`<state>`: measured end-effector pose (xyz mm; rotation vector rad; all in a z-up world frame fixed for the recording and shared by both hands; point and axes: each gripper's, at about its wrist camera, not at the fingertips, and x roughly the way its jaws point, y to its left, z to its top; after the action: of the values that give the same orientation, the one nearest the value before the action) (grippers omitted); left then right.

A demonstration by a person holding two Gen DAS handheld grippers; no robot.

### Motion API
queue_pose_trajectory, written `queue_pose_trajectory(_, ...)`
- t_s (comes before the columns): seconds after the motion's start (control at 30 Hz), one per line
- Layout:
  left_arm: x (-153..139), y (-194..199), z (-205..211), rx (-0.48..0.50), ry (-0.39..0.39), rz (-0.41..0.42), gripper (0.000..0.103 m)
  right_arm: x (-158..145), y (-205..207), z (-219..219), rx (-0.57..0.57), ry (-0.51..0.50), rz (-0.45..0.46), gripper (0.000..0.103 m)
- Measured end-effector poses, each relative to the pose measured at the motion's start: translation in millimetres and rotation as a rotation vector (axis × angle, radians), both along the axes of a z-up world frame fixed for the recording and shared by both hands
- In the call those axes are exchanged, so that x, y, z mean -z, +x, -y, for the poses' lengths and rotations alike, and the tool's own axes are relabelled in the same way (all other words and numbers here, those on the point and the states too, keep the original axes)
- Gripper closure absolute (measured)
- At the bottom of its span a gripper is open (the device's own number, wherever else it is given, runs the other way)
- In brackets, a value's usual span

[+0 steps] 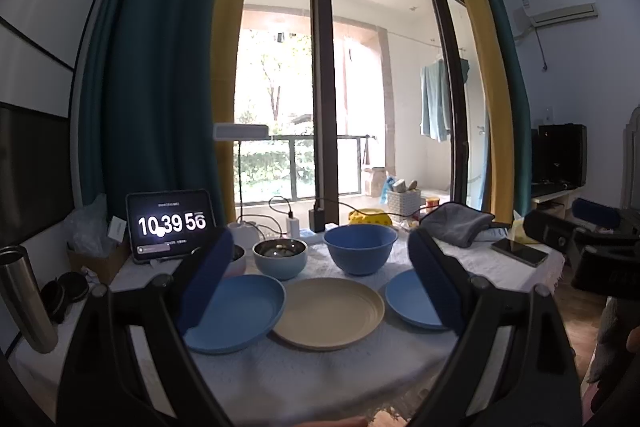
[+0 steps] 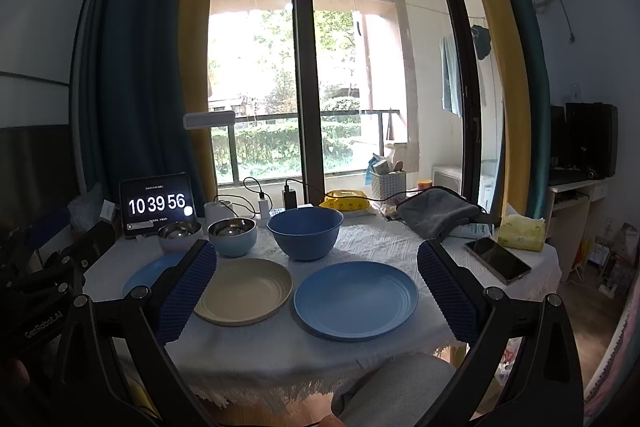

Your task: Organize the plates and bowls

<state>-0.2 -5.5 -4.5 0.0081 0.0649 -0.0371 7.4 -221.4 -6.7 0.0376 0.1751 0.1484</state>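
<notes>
Left wrist view: the left tool point(image 1: 320, 283) hangs wide and empty above the bench's point(image 1: 320, 379) near edge. Three plates lie in a row along that edge: blue plate point(image 1: 240, 311) left, beige plate point(image 1: 328, 311) overlapping its rim, second blue plate point(image 1: 412, 299) right. Behind stand a large blue bowl point(image 1: 360, 251) and a small steel-lined bowl point(image 1: 280, 259); all are laid singly, probably for stacking. The tablet point(image 1: 170, 223) at the far left corner reads "10 39 56".

Right wrist view: the right tool point(image 2: 316, 287) is likewise wide and empty, framing the right-hand plate. A second steel-lined bowl point(image 2: 179, 235) shows. The other tool's body carries "GenRobot.AI".
</notes>
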Motion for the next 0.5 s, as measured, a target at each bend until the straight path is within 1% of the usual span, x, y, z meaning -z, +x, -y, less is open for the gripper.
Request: queue_pose_trajectory(0.5, 0.9, 0.1, 0.8, 0.000, 0.001, 0.000, 0.013, -0.6, 0.4, 0.0, 0.000, 0.000, -0.001, 0.001)
